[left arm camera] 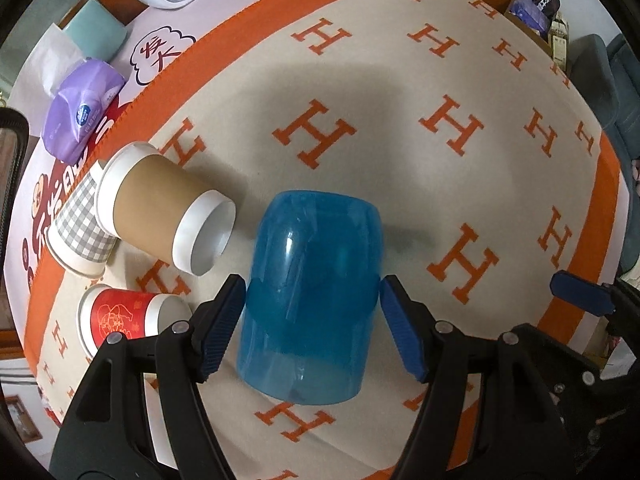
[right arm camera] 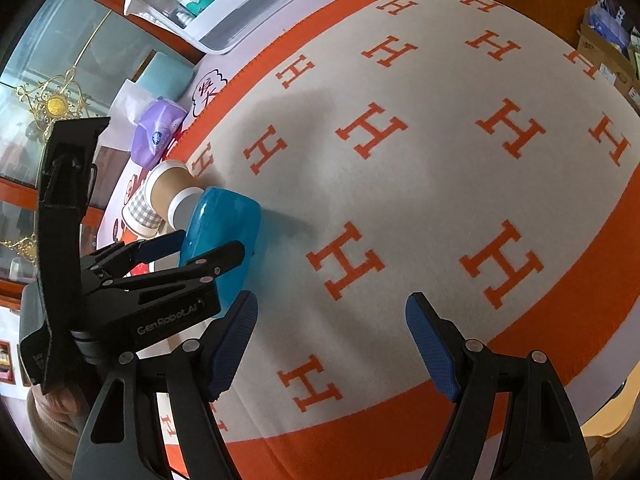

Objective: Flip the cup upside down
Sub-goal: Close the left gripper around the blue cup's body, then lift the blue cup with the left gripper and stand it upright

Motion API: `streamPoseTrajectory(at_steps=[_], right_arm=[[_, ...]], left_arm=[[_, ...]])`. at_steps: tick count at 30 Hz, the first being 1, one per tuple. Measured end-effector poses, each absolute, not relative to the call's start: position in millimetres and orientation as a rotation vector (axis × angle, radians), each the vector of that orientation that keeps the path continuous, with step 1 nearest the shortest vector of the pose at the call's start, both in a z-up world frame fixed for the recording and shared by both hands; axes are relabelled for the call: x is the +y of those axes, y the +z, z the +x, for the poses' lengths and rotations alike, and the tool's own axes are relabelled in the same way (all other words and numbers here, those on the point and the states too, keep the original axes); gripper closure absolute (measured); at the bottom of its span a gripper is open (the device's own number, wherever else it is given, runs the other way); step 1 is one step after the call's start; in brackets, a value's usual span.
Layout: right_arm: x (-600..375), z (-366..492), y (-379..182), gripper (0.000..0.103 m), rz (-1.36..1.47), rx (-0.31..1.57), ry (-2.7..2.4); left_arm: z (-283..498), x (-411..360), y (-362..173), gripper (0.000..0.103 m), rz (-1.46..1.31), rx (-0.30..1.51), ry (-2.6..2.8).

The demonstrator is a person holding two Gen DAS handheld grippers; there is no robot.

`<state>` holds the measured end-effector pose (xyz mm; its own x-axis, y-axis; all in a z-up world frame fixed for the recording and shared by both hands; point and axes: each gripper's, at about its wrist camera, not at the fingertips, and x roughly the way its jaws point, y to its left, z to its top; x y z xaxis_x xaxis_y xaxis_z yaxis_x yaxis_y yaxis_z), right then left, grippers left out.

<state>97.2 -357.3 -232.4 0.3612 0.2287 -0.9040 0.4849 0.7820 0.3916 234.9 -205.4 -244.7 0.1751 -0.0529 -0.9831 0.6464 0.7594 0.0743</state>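
Note:
A translucent blue plastic cup (left arm camera: 312, 296) sits between the fingers of my left gripper (left arm camera: 312, 320), rounded base pointing away and wide rim toward the camera. The left pad touches its side; the right pad stands a small gap off. In the right wrist view the blue cup (right arm camera: 224, 236) appears at the left, tilted above the cloth, with the left gripper (right arm camera: 208, 252) around it. My right gripper (right arm camera: 332, 344) is open and empty over the H-patterned cloth; one of its blue fingertips (left arm camera: 580, 294) shows at the right of the left wrist view.
A brown-sleeved paper cup (left arm camera: 160, 208) lies on its side to the left, beside a grey checked cup (left arm camera: 80, 228) and a red cup (left arm camera: 124, 316). A purple tissue pack (left arm camera: 80, 108) and a white storage box (right arm camera: 224, 4) stand beyond. The cloth (left arm camera: 440, 180) has an orange border.

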Motion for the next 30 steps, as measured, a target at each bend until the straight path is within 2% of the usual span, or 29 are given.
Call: streamPoseTrajectory(at_steps=[17, 30], right_arm=[[-352, 82, -217, 0.025, 0.676, 1.205, -0.164], [-330, 71, -183, 0.025, 0.568, 1.192, -0.063]], left_arm=[[240, -197, -257, 0.035, 0.513, 1.315, -0.472], [178, -124, -197, 0.035, 0.310, 1.305, -0.362]])
